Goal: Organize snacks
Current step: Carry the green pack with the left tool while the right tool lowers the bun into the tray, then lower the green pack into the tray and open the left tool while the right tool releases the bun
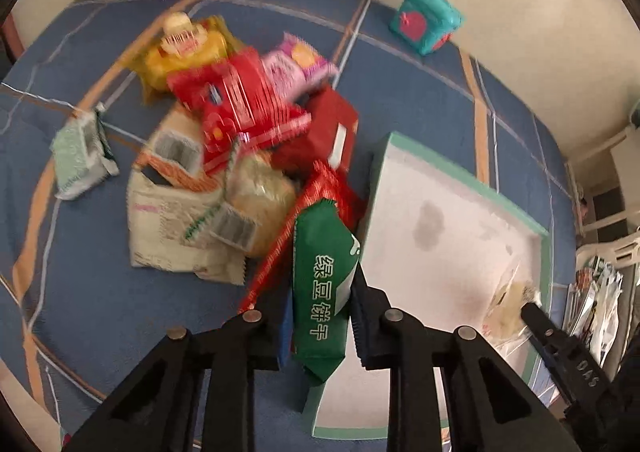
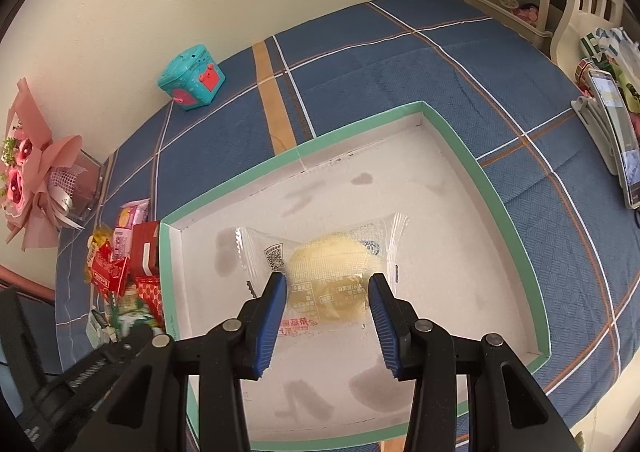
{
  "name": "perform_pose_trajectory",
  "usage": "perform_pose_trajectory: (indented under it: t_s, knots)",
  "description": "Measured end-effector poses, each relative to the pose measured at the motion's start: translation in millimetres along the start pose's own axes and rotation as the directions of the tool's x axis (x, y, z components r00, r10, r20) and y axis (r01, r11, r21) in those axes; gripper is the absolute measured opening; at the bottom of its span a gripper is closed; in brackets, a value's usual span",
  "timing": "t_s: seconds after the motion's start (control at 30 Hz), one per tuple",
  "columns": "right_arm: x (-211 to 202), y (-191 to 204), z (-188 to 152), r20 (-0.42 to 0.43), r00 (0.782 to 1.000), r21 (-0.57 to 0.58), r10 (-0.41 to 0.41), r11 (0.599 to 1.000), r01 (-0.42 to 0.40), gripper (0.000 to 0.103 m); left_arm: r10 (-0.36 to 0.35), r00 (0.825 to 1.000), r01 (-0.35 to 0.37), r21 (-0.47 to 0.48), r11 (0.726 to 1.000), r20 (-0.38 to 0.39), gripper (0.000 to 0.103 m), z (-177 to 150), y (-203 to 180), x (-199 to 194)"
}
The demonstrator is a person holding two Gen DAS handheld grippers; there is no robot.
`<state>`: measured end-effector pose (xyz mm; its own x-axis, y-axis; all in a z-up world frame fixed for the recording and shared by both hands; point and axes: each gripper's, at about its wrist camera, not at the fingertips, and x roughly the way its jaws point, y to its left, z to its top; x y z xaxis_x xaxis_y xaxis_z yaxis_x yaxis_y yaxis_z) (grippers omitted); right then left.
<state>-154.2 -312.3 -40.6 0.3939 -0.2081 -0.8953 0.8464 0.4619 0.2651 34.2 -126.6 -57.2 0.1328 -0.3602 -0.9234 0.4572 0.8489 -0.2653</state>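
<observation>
— Where are the snacks on your feed?

— I have a green biscuit packet clamped in my left gripper, lifted at the near end of the snack pile, right by the green-rimmed white tray. The pile itself lies on the blue plaid cloth of the tabletop, just beside the tray's left wall: red packets, a yellow bag, a pink one, pale wrappers.

— And the other side?

— My right gripper stands wide, jaws either side of a clear-wrapped yellow cake that lies on the tray floor. I can't tell if the pads touch the wrapper.

— Anything else around?

— A teal toy box sits at the tabletop's far edge by the wall, well apart from the tray. A pink bouquet is at the far left corner, and a phone leans on a stand at the right edge.
</observation>
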Motion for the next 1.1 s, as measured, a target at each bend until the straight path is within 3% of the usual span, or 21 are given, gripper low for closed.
perform_pose_trajectory:
  t_s: [0.23, 0.47, 0.8, 1.1]
  knots:
    - [5, -5, 5, 0.006, 1.0, 0.017, -0.03, 0.999, 0.03, 0.045, -0.084, 0.993, 0.076, 0.09, 0.993, 0.079, 0.026, 10, -37, -19]
    - [10, -8, 17, 0.031, 0.997, 0.02, -0.077, 0.997, 0.077, 0.046, -0.127, 0.99, 0.116, 0.17, 0.979, 0.055, 0.026, 19, -71, 11]
    - [16, -13, 37, 0.064, 0.988, 0.012, -0.138, 0.99, 0.138, 0.046, -0.135, 0.991, 0.128, 0.197, 0.972, 0.021, 0.026, 32, -101, 44]
    - [11, -11, 38, 0.072, 0.987, 0.014, -0.142, 0.99, 0.141, 0.048, -0.105, 0.994, 0.097, 0.228, 0.969, 0.022, 0.026, 32, -108, 35]
